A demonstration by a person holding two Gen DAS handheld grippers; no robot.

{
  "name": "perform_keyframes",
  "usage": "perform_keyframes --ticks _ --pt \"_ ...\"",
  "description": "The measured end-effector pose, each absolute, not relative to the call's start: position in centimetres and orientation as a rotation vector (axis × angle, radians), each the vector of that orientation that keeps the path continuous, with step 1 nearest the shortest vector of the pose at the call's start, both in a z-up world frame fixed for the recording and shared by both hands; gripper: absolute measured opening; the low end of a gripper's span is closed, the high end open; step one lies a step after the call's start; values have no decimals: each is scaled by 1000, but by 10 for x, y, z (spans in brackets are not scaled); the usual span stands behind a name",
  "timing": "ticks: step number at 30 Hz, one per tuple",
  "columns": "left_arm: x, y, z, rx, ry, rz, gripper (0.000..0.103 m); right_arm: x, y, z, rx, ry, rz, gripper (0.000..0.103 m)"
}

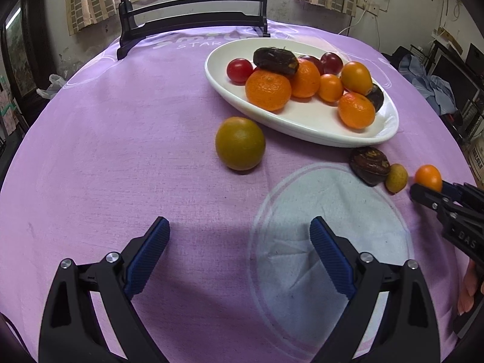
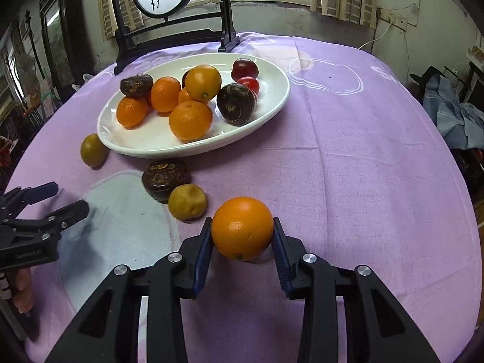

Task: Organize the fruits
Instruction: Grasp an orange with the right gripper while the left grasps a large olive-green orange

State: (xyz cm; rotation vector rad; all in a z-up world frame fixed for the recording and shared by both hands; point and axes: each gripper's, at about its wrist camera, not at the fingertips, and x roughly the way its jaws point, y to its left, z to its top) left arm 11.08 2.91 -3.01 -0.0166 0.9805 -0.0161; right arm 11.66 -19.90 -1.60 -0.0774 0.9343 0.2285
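Orange (image 2: 242, 228) clamped in right claw (image 2: 242, 239), its underside hidden; left claw (image 1: 239, 242) apart, empty

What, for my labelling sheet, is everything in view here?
tablecloth: one, purple, covering the table
stand: one, black, far edge, with a painted round panel
plate: one, white, oval, on the cloth
oranges: five, orange, piled in the plate
brown fruits: two, dark brown, in the plate
red fruits: at least two, red to dark red, in the plate
greenish fruit: one, olive, on the cloth beside the plate
loose brown fruit: one, dark brown, on the cloth
yellowish fruit: one, beside it
held orange: one, orange, on the cloth
left gripper: black, blue pads, open, empty
right gripper: same colours, closed on the held orange
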Motion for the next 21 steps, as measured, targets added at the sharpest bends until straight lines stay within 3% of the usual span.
perform_keyframes --ticks 10,11,18,21 --pt "139 30 -23 5 960 24 90 100 -194 -7 -58 904 333 38" --pt "143 29 -24 19 959 28 86 99 -193 -7 -58 907 342 38" --pt "161 28 -28 17 957 -32 37 99 -192 -9 -59 910 360 38" --pt "155 27 -26 41 955 -32 37 99 -192 -10 -58 907 365 38"
